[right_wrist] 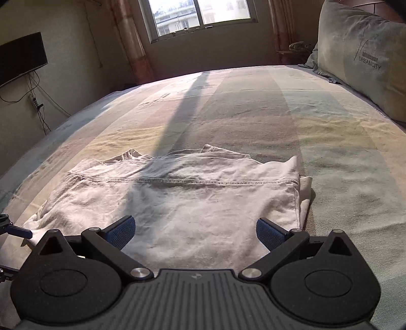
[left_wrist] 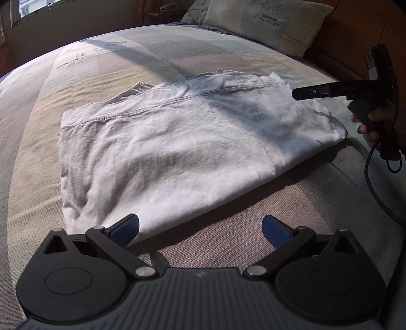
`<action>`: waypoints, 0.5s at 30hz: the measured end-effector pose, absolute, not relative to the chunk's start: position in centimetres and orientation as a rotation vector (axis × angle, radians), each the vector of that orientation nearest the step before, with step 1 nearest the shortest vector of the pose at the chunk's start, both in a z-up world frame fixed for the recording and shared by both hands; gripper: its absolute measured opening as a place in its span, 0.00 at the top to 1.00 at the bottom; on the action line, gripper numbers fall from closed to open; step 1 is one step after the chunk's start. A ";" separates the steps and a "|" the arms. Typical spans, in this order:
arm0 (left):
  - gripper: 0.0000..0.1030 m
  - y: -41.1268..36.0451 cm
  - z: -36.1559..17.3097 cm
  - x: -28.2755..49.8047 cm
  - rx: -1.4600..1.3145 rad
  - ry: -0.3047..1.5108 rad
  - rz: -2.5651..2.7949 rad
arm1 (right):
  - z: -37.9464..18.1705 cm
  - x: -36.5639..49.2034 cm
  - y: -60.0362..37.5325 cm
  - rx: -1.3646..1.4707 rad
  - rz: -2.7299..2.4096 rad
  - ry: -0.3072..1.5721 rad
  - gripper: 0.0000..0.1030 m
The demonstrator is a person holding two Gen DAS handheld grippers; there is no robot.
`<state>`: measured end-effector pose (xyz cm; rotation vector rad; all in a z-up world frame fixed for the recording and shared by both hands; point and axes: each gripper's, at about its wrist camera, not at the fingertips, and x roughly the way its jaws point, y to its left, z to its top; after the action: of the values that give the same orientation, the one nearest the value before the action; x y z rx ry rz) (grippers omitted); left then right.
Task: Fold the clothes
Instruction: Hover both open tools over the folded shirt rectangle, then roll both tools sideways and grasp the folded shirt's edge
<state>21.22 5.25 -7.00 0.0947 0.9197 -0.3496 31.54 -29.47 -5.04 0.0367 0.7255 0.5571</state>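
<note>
A bedroom, with a wide bed (right_wrist: 253, 106) under a striped, pastel bedspread, a window (right_wrist: 200, 15) on the far wall and sun falling across the cloth. The left gripper (left_wrist: 200, 229) sits low at the near edge of the bed with its blue-padded fingers (left_wrist: 125, 229) spread wide and nothing between them; the left pad lies over the near corner of a folded white garment (left_wrist: 177, 142), though contact cannot be told. The right gripper (right_wrist: 195, 233) is likewise spread wide and empty, poised above the garment's near edge. In the left wrist view it shows side-on at the garment's right end, gripped by a hand (left_wrist: 375, 127) with a black cable (left_wrist: 373, 182) trailing down. The garment lies flat on the bedspread, a stitched hem running across its top layer, lower layers peeking out behind. A pillow (right_wrist: 362, 55) printed DREAMCITY leans at the head. A dark screen (right_wrist: 21, 57) hangs on the left wall.
</note>
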 end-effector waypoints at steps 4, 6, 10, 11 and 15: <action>0.01 7.1 -7.2 20.9 0.083 0.941 -0.280 | -7.3 32.6 -30.9 0.019 0.501 0.803 0.00; 0.01 8.1 -7.1 20.7 0.073 0.942 -0.261 | -7.2 31.5 -31.9 -0.011 0.488 0.807 0.00; 0.01 8.0 -6.0 19.8 0.096 0.903 -0.252 | -6.4 28.9 -33.9 -0.051 0.421 0.828 0.00; 0.01 7.6 -5.7 19.6 0.119 0.887 -0.249 | -6.1 28.2 -34.3 -0.057 0.425 0.816 0.00; 0.01 4.9 -4.6 18.9 0.272 0.791 -0.248 | -4.1 24.7 -34.3 -0.184 0.421 0.733 0.00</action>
<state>18.95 4.87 -4.64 0.2724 0.7907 -0.2482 24.69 -34.33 -4.05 -0.1843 0.7330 0.4206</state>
